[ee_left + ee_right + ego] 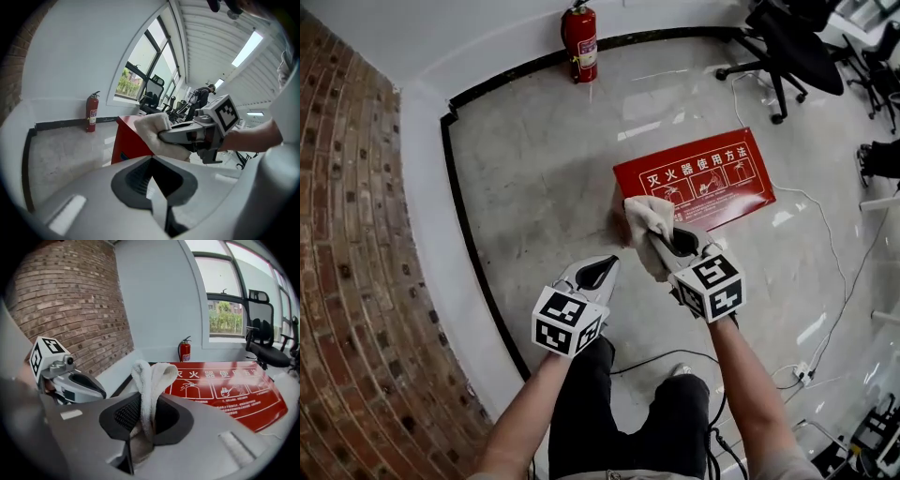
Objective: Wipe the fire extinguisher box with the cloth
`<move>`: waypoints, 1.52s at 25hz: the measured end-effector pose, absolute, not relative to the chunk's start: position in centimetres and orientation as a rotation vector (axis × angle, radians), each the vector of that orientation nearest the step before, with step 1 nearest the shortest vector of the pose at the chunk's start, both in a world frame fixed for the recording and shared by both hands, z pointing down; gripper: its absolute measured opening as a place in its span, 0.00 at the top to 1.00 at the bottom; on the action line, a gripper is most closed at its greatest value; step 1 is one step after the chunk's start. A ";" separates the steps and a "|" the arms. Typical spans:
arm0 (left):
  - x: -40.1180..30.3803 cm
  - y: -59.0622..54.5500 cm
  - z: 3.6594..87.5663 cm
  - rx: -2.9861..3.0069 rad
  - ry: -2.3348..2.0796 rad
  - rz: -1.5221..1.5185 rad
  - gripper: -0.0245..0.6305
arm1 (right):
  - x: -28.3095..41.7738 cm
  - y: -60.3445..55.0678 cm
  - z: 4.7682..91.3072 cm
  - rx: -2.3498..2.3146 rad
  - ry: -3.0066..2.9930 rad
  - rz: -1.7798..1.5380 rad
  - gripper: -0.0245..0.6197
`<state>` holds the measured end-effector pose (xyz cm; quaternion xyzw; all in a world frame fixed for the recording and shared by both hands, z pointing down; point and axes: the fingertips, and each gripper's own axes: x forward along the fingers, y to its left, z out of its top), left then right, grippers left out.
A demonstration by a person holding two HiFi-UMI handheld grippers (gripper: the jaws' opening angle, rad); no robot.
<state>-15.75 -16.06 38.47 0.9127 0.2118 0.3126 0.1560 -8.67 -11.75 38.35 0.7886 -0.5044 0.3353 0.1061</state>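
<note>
floor (544, 178) of glossy pale grey stone fills most of the head view, edged by a dark skirting strip. rough red brick wall (347, 281) runs down the left side of the frame. right of centre sits the fire extinguisher box (712, 178), a flat red rectangle with a shiny lid bearing white printed characters and pictograms. a black office chair (787, 47) on a star base stands at the upper right. a red cylindrical fire extinguisher (580, 42) stands upright against the white wall at top centre, well apart from the box. low in the frame, the left gripper (602, 269), smooth grey plastic with a dark ribbed lining, has its jaws together on nothing and hangs above the floor, clear of the box. the right gripper (661, 242) is clamped on the cloth (645, 217), a soft off-white towelling fold that bulges past its tips and touches the box's left corner.
</note>
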 end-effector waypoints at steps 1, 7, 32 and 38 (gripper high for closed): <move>-15.8 -16.0 39.2 2.626 0.593 0.874 0.96 | -9.2 -11.8 38.1 2.354 -1.531 0.927 0.83; -16.2 -13.5 42.7 2.696 0.546 0.763 0.96 | -12.7 -10.1 37.4 2.475 -1.798 0.555 0.83; -15.5 2.0 50.9 3.005 0.810 0.719 0.96 | 1.4 10.6 46.1 3.136 -1.681 0.022 0.83; -12.1 4.8 54.3 3.041 0.823 0.722 0.96 | 4.8 14.1 52.2 3.325 -1.544 0.155 0.83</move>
